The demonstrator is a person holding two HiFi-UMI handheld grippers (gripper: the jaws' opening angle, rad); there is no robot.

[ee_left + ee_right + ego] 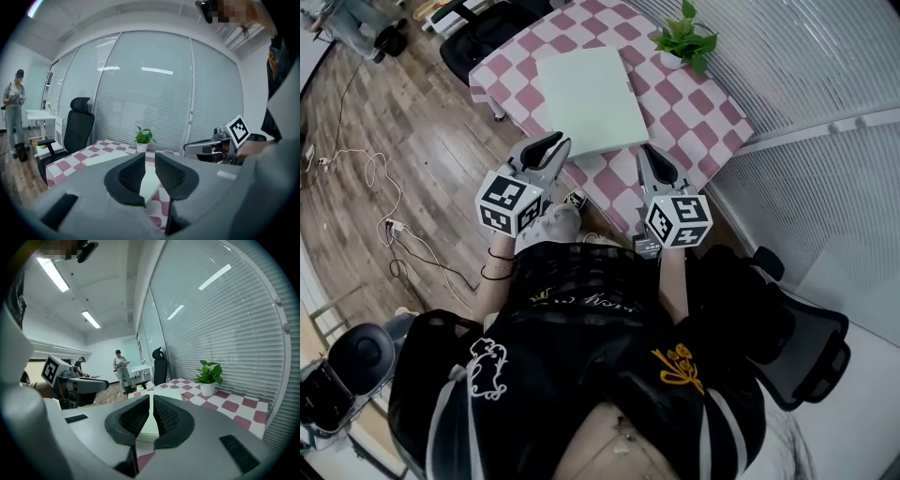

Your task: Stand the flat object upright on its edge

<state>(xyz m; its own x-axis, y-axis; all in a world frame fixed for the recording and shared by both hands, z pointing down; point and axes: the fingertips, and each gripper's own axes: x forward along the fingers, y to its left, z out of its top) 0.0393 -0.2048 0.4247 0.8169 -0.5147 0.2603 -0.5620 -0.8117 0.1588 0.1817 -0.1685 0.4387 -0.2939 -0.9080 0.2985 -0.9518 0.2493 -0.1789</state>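
A pale green flat panel [591, 98] lies flat on the pink-and-white checked table [698, 108]. My left gripper [555, 142] hovers at the panel's near left corner, shut and holding nothing. At the near right corner my right gripper [649, 155] is also shut and empty. In the left gripper view the closed jaws [149, 161] point over the panel [101, 158], with the right gripper [206, 147] alongside. The right gripper view has the shut jaws [151, 401] aimed along the panel [164, 392], the left gripper [89, 384] beside them.
A small potted plant [686, 42] stands at the table's far right corner, close to the blinds. Black office chairs sit behind the table [487, 28] and at my right [806, 347]. Cables [394, 225] trail over the wood floor. A person [122, 366] stands farther back.
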